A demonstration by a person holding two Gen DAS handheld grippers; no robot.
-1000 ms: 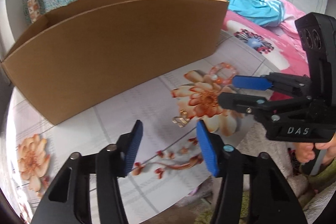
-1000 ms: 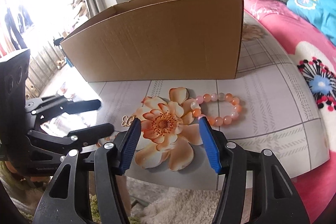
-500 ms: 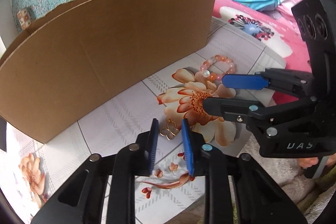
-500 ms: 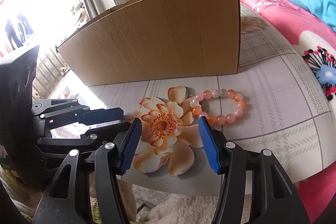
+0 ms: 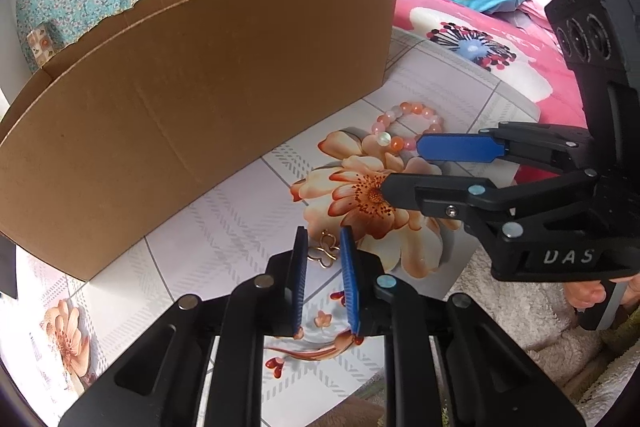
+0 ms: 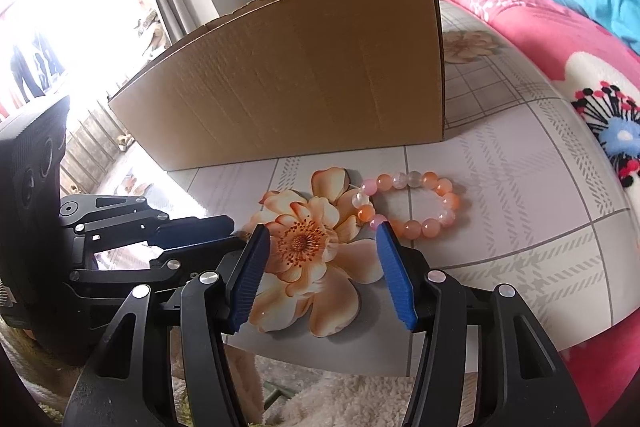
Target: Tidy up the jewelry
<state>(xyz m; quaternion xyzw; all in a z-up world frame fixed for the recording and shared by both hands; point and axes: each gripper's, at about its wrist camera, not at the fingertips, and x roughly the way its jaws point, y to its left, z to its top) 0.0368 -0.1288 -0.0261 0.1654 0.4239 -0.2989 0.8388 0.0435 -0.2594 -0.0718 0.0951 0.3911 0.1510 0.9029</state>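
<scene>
Since a second ago: your left gripper [image 5: 323, 247] came forward and narrowed onto the gold butterfly charm [image 5: 325, 254] | charm lies on the tablecloth [image 5: 224, 227] before the cardboard box [image 5: 192, 99], apparently pinched | lift slowly | right gripper [image 6: 320, 255] open, empty, near the bead bracelet [image 6: 412, 205].

Tall cardboard box [image 5: 192, 99] walling the far tabletop [image 6: 520, 227]; open strip before it, bead bracelet [image 6: 412, 205] alongside.
</scene>
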